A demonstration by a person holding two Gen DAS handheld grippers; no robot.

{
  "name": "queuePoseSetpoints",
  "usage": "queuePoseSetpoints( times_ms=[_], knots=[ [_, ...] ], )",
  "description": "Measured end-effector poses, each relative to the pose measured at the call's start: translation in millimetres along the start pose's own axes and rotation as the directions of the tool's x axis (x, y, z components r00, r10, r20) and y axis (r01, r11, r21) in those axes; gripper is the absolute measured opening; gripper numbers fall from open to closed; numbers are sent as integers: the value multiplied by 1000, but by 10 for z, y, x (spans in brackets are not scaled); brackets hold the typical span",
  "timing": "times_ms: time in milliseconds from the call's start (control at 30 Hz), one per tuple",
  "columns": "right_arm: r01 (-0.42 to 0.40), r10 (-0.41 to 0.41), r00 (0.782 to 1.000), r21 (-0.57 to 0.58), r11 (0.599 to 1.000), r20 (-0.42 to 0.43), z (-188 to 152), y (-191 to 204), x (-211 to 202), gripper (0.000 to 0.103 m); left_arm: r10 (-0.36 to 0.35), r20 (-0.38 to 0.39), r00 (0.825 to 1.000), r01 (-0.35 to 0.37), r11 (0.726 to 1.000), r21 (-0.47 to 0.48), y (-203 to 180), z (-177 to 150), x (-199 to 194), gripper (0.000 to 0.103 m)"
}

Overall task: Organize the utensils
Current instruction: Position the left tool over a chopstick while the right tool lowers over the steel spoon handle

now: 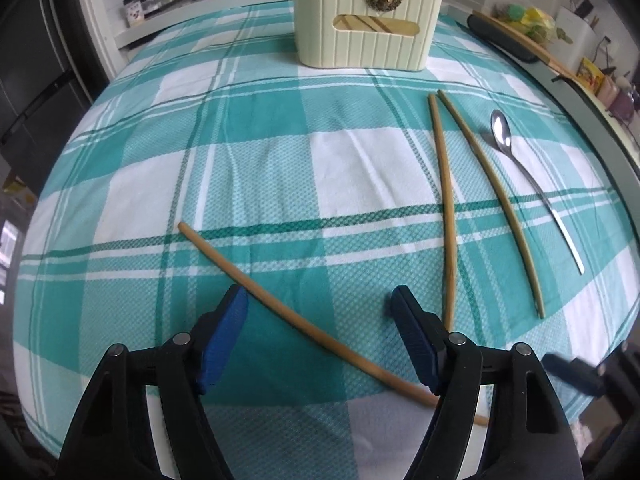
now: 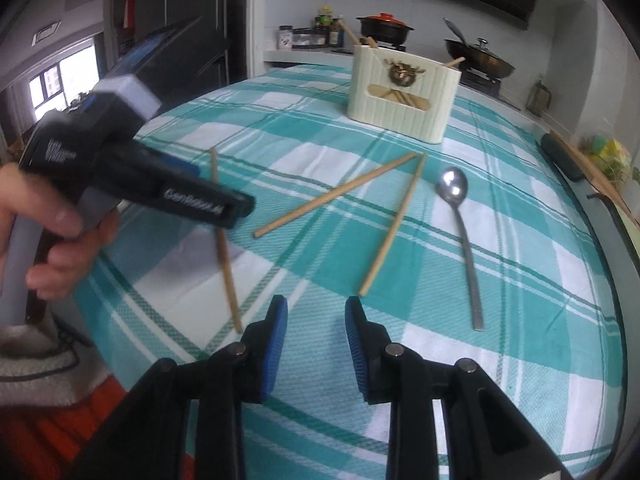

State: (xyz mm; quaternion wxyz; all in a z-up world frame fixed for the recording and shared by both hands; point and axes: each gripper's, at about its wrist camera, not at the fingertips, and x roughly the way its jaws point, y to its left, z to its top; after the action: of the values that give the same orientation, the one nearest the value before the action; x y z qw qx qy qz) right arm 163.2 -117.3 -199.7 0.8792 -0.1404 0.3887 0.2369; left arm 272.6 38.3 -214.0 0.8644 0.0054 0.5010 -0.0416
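Note:
My left gripper (image 1: 320,306) is open low over the teal plaid cloth. A wooden chopstick (image 1: 320,332) lies slanted on the cloth between its blue pads (image 1: 236,312), and neither pad presses on it. Two more chopsticks (image 1: 446,200) (image 1: 494,200) and a metal spoon (image 1: 532,184) lie to the right. The cream utensil holder (image 1: 368,20) stands at the far edge with sticks inside. My right gripper (image 2: 316,310) is open by a narrow gap, with nothing between its fingers. In the right wrist view a hand holds the left gripper (image 2: 238,210) over the left chopstick (image 2: 226,256).
The round table's cloth (image 1: 240,160) drops off at the near and side edges. A counter behind holds spice jars (image 2: 304,36), a red-lidded pot (image 2: 386,28) and a wok (image 2: 480,58). A dark pad and a wooden stick (image 1: 516,38) lie along the right rim.

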Motion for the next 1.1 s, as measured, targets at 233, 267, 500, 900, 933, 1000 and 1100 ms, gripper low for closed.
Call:
queuePoseSetpoints(
  times_ms=[233,267,500,900,933,1000,1100],
  knots=[
    [-130,129,992,-82,988,-14,95,404,192,27,-177,48,983,174,983,62,-167,380,147,63],
    [-145,145,989,-86,986,-5,127,452,217,27,-176,53,983,173,984,53,-150,425,128,62],
    [-118,119,990,-13,993,73,156,160,-85,27,-107,69,992,106,994,8,132,280,-162,73],
    [92,-85,995,191,977,-44,170,-1189,143,31,52,11,999,-53,997,53,12,-108,-53,77],
    [93,-84,995,185,978,-56,161,-1188,183,31,59,11,998,-60,997,56,35,-99,-50,77],
    [98,-86,994,178,979,-72,172,-1194,261,32,62,6,998,-62,996,57,82,-80,-35,79],
    [112,-95,990,173,979,-101,214,-1224,415,40,52,-8,999,-51,996,77,101,-24,-6,80]
  ],
)
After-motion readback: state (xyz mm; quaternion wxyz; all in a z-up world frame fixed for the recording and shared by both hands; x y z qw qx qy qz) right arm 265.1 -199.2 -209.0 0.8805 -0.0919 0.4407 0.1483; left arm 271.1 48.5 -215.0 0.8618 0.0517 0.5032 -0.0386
